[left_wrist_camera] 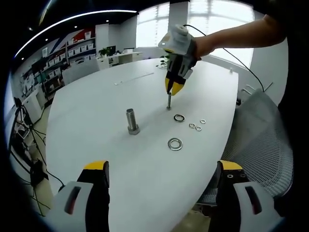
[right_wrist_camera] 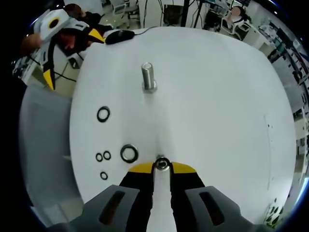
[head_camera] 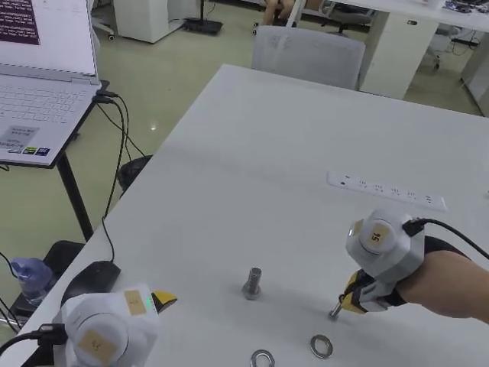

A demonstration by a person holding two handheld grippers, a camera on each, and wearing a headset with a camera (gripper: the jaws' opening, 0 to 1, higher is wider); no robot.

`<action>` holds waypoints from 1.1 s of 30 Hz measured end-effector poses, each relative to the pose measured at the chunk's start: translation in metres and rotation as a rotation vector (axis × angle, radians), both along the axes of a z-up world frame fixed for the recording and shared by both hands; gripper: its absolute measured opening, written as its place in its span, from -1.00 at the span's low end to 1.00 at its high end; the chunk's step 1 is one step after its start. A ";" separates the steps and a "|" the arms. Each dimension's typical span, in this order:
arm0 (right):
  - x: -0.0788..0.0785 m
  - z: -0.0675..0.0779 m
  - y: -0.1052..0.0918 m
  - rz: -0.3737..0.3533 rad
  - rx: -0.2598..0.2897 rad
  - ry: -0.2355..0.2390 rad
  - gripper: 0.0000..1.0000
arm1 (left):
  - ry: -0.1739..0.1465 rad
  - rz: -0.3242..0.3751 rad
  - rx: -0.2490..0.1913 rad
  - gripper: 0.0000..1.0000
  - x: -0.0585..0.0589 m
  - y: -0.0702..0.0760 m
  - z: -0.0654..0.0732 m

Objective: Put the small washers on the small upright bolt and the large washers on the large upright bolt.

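The small upright bolt point(head_camera: 335, 310) stands on the white table point(head_camera: 252, 176), and my right gripper point(head_camera: 345, 301) is shut on its top point(right_wrist_camera: 161, 164). The large upright bolt point(head_camera: 253, 283) stands free to its left point(right_wrist_camera: 148, 77). Two large washers point(head_camera: 322, 345) point(head_camera: 262, 358) lie flat near the front edge. Three small washers point(right_wrist_camera: 99, 157) point(right_wrist_camera: 107, 155) point(right_wrist_camera: 104, 175) lie beside them, also small washers point(left_wrist_camera: 195, 126) in the left gripper view. My left gripper point(left_wrist_camera: 161, 169) is open and holds nothing, at the table's near left corner point(head_camera: 164, 300), well short of the large bolt point(left_wrist_camera: 131, 121).
A white power strip point(head_camera: 386, 191) lies on the table behind the right gripper. A laptop point(head_camera: 38, 99) sits on a stand at the far left, with cables and a black mouse point(head_camera: 92, 279) below it. A grey chair point(head_camera: 306, 53) stands at the table's far end.
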State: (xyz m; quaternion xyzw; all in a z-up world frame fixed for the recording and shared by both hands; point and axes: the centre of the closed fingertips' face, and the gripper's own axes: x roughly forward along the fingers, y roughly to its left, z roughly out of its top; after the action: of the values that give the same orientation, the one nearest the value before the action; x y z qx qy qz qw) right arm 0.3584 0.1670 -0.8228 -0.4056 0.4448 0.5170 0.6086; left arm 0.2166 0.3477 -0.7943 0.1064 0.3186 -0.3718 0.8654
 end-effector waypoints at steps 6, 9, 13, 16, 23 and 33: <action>0.000 -0.005 -0.001 0.004 -0.011 0.002 -0.75 | -0.010 -0.008 -0.003 0.83 0.000 -0.001 0.002; 0.000 -0.006 -0.001 0.005 -0.014 0.004 -0.75 | -0.013 -0.011 -0.005 0.82 0.000 -0.001 0.002; -0.001 -0.009 -0.002 0.005 -0.020 0.008 -0.75 | -0.003 -0.017 0.002 0.80 -0.001 -0.001 -0.001; -0.001 -0.013 -0.002 0.009 -0.026 0.012 -0.75 | -0.005 -0.021 -0.003 0.79 -0.002 -0.002 0.001; -0.001 -0.021 -0.001 0.013 -0.035 0.017 -0.74 | -0.022 -0.009 -0.018 0.77 0.004 -0.004 0.007; 0.000 -0.040 -0.003 0.009 -0.056 0.030 -0.74 | -0.020 -0.043 0.012 0.75 0.002 -0.007 0.004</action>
State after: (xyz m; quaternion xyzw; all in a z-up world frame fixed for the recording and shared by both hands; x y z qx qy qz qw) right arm 0.3581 0.1635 -0.8624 -0.4166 0.4663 0.5130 0.5881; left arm 0.2182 0.3405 -0.7906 0.1222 0.3097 -0.3870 0.8599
